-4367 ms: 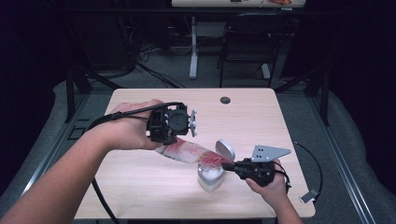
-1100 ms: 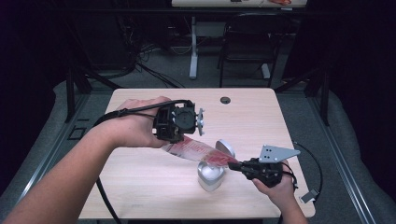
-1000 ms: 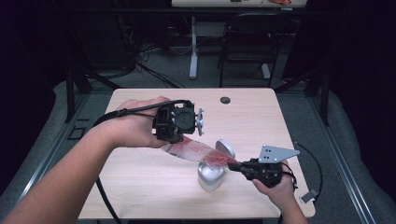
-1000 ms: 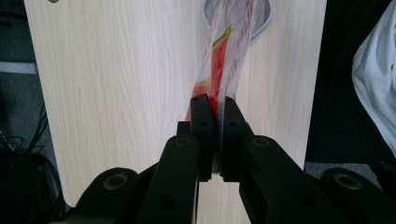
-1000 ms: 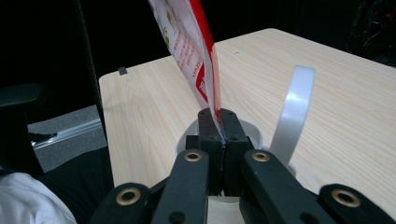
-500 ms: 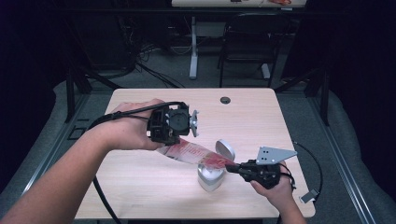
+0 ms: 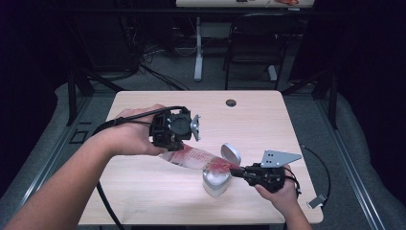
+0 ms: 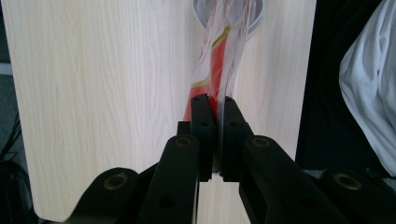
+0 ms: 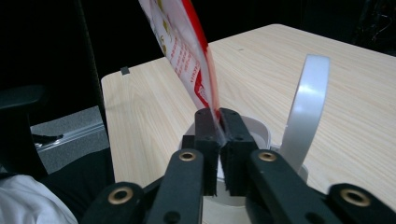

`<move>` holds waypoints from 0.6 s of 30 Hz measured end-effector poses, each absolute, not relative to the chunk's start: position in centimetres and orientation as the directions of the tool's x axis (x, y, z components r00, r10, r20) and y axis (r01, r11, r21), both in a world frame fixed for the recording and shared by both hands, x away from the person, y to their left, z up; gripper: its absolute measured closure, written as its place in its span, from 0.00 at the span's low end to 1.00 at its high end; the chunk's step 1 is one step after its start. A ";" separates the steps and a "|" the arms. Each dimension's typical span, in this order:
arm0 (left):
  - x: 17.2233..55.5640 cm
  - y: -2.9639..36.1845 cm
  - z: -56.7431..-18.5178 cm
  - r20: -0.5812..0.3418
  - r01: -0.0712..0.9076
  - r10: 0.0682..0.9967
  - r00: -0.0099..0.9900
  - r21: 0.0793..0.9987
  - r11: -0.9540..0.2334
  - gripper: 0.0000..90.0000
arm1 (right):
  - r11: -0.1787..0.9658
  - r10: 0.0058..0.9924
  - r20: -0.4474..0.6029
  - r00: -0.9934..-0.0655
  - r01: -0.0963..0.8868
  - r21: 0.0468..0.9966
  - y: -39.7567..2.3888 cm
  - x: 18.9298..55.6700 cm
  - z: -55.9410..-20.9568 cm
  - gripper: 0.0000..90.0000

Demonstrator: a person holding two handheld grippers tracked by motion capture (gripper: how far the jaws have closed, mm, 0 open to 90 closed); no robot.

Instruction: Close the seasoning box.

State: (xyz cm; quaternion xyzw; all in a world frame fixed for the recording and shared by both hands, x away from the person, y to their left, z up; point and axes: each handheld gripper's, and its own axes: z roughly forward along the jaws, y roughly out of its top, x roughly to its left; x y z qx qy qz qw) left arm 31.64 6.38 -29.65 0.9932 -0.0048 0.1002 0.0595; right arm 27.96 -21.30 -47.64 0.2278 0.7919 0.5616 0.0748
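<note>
A red-and-white plastic packet (image 7: 191, 157) stretches between both grippers above the light wooden table (image 7: 268, 124). My left gripper (image 7: 168, 149) is shut on its upper end; in the left gripper view the jaws (image 8: 213, 100) pinch the packet (image 8: 219, 46) tightly. My right gripper (image 7: 234, 171) holds the lower end over a small white container (image 7: 215, 182) with its round lid (image 7: 230, 154) flipped up. In the right gripper view the packet (image 9: 187, 51) is still between the jaws (image 9: 218, 114), which have just been opening slightly. Below them is the container rim (image 9: 259, 128), and the lid (image 9: 303, 107) stands to the right.
A dark cable hole (image 7: 231, 102) sits near the table's far edge. Black cables trail from both grippers. A chair and a white desk leg (image 7: 197, 52) stand beyond the table on the dark floor. White cloth (image 8: 369, 84) lies past the table edge.
The left hand has drifted slightly left and down with the packet. The right hand has stayed over the container.
</note>
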 end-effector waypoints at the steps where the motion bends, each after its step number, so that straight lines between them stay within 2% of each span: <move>1: 31.7 6.4 -29.7 0.203 -0.023 0.001 0.979 0.119 -0.993 0.97 | 0.268 0.445 0.137 -0.885 0.277 0.923 -21.2 28.0 -47.7 0.95; 5: 31.7 6.8 -29.9 0.198 -0.019 0.007 0.980 0.130 -0.991 0.97 | 0.265 0.450 0.145 -0.881 0.287 0.920 -20.9 28.2 -48.1 0.90; 18: 31.9 7.8 -30.1 0.197 -0.010 0.022 0.980 0.157 -0.988 0.97 | 0.272 0.463 0.159 -0.872 0.311 0.911 -20.0 28.6 -49.3 0.92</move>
